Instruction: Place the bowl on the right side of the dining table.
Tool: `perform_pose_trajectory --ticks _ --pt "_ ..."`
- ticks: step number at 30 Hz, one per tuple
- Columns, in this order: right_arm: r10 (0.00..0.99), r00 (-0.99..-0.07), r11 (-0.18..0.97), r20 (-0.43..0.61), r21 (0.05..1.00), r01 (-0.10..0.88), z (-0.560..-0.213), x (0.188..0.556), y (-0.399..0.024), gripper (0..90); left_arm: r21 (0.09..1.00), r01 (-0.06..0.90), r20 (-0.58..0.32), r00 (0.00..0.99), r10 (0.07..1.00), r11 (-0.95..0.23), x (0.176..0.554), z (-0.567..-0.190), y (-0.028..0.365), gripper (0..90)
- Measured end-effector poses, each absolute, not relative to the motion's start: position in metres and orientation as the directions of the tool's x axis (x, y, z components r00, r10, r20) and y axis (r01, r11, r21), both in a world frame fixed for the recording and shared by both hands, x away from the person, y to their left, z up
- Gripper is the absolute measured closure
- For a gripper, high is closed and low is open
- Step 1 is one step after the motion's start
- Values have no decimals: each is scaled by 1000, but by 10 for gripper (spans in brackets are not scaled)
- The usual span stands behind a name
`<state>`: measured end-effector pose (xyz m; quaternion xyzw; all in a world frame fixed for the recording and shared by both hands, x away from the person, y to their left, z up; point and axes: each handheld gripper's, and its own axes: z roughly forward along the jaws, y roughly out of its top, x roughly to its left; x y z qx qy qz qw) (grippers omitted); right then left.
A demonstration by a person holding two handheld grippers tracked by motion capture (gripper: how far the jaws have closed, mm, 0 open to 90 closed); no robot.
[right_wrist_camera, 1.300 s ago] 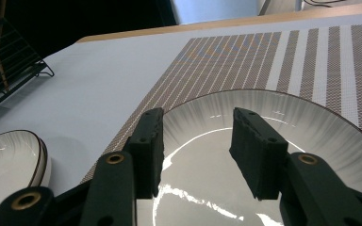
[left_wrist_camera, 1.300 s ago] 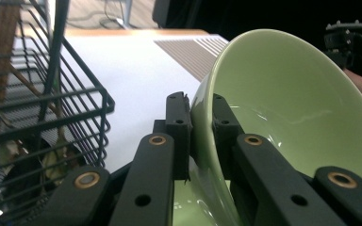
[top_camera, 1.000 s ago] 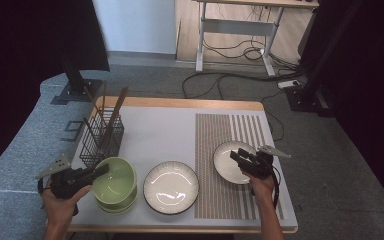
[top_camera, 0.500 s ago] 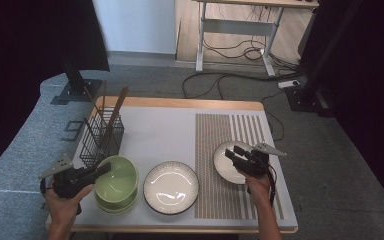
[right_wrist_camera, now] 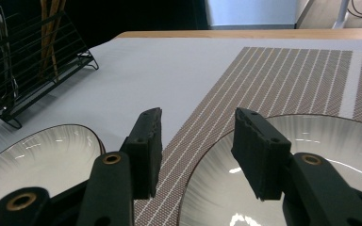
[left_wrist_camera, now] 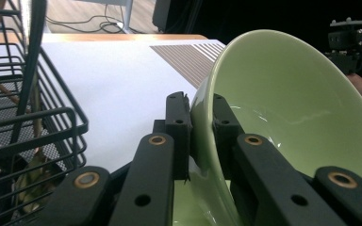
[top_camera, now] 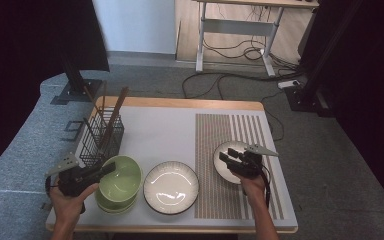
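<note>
A green bowl [top_camera: 124, 179] sits tilted on a second green bowl at the table's front left. My left gripper [top_camera: 106, 170] is shut on its near rim. In the left gripper view the two jaws [left_wrist_camera: 200, 123] pinch the green bowl's wall [left_wrist_camera: 301, 103] from both sides. A large white ribbed plate [top_camera: 171, 187] lies in the front middle. My right gripper [top_camera: 226, 156] stands open, low over the left rim of a small white plate [top_camera: 232, 146]. Nothing sits between its fingers [right_wrist_camera: 198, 141], and the small plate [right_wrist_camera: 320, 141] lies just below them.
A black wire rack [top_camera: 102, 135] holding chopsticks stands at the left, close behind the bowls. A brown striped placemat [top_camera: 230, 125] covers the right half of the table under the small plate. The large plate [right_wrist_camera: 42, 155] lies left of the right gripper.
My right gripper has shifted a little to the left over the small plate. The left gripper and the green bowl stay where they were.
</note>
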<state>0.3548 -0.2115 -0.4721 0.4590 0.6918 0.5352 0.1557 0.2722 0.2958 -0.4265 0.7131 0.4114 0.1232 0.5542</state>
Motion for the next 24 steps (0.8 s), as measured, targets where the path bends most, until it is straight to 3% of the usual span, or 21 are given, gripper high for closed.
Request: perform_pose_trajectory --ticks 24 --pt "806 -525 -9 275 891 454 -465 352 -213 526 892 436 -233 665 710 -115 282 -414 261 816"
